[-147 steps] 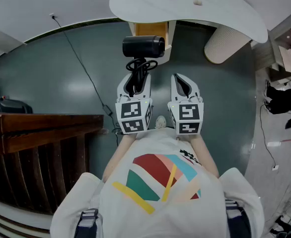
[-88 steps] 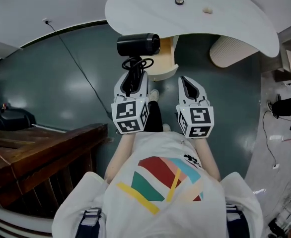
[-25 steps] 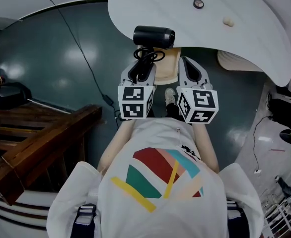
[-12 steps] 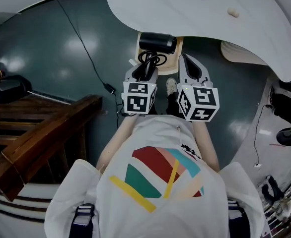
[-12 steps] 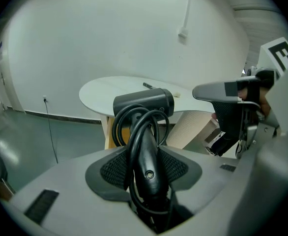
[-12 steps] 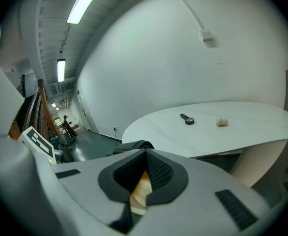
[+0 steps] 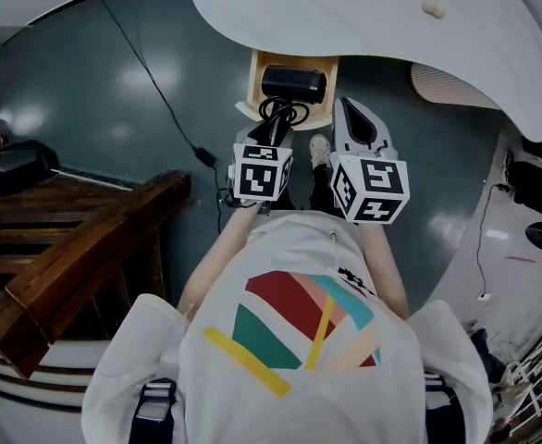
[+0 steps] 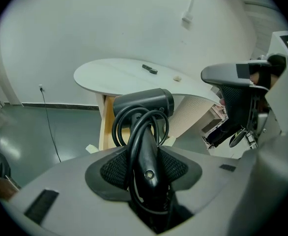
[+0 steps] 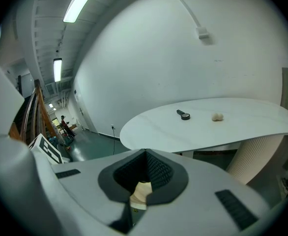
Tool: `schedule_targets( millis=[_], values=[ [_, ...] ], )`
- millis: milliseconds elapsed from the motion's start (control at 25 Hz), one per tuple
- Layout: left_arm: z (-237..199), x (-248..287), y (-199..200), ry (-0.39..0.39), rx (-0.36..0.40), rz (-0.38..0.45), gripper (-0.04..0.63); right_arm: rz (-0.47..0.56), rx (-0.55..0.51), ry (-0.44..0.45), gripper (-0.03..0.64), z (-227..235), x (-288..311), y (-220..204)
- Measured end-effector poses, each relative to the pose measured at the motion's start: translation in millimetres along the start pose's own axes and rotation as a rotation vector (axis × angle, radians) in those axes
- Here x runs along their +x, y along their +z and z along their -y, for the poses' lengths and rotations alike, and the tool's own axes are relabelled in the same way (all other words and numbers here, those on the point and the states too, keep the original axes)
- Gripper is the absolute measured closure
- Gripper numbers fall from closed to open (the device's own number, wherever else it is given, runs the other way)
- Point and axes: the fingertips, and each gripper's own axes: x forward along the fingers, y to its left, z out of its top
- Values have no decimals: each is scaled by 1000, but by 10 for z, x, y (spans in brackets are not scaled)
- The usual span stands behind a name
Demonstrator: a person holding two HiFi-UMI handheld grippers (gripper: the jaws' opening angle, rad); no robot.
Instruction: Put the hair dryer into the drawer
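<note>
My left gripper (image 7: 271,135) is shut on the handle of a black hair dryer (image 7: 294,83), whose cord (image 7: 278,111) is coiled round the handle. The dryer's barrel hangs over an open light-wood drawer (image 7: 256,80) under the white table (image 7: 363,17). In the left gripper view the pads press both sides of the handle (image 8: 146,163), the barrel (image 8: 144,102) lies crosswise ahead, and the drawer's wood (image 8: 106,124) shows behind it. My right gripper (image 7: 356,129) is beside the left one, to its right, with its jaws together and nothing between them (image 9: 144,154).
A dark wooden stair rail (image 7: 86,239) runs along the left. A cable (image 7: 151,72) trails across the grey-green floor. The table's ribbed pedestal (image 7: 456,86) stands right of the drawer. Two small objects (image 9: 183,114) lie on the tabletop. A shoe (image 7: 320,148) shows between the grippers.
My left gripper has come down and forward with the hair dryer, so the barrel now lies over the open drawer. The right gripper has shifted only a little.
</note>
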Motion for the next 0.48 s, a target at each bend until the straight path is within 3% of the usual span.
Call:
schedule_targets(
  millis=[480],
  values=[
    [-117, 181, -93, -23, 11, -92, 402, 24, 10, -33, 606, 12, -15, 64]
  ],
)
